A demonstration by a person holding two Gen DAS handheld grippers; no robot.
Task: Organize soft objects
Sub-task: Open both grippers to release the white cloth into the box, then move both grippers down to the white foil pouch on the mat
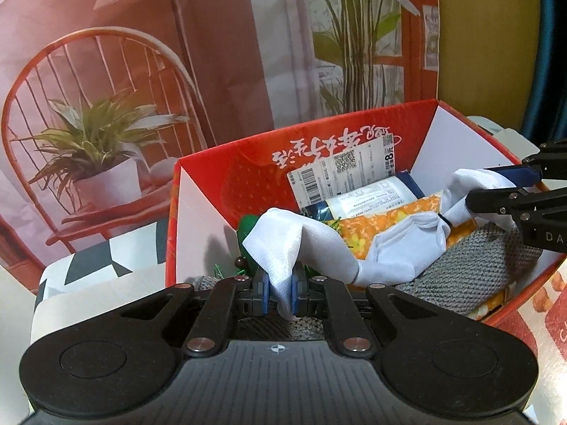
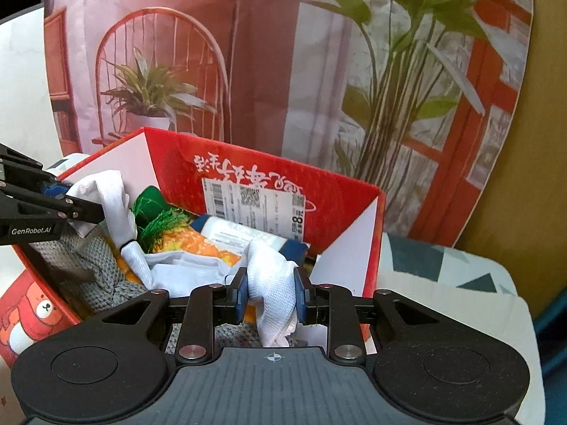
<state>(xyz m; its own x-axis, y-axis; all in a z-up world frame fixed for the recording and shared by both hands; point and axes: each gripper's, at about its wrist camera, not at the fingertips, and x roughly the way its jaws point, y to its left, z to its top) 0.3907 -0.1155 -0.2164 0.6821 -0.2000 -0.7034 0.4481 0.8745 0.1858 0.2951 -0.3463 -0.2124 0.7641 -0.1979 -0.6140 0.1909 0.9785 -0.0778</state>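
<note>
Left gripper (image 1: 278,292) closed tight on one end of the white cloth (image 1: 319,248), fabric bunched between the blue pads and a small tail hanging below them. Right gripper (image 2: 271,295) likewise pinched the other end, jaws held a little wider by a thicker wad of fabric.

The cloth ran as a slack band between the two grips, long axis roughly across the red box (image 1: 212,163) from its left wall towards its right rim. It sagged in the middle onto the contents. Each hand held its own end, so neither was the nearer; the middle span lay ahead of both sets of fingers, inside the box.

Beneath the sag, near edge of the box: a grey knitted piece (image 1: 471,276). Further in: an orange patterned cloth (image 1: 386,223), and a green fringed item (image 2: 156,212) against the left side. At the back wall: a white packet with a dark blue end (image 2: 248,235), lying under a shipping label (image 2: 255,205) stuck on the inner wall.

Judgement: the cloth seemed to be on its way down into the box, held out lengthwise. Whether its middle rested fully on the pile or only brushed it was hard to tell through the fisheye. Releasing both ends would probably leave it lying along the box's width on top of the other soft things
</note>
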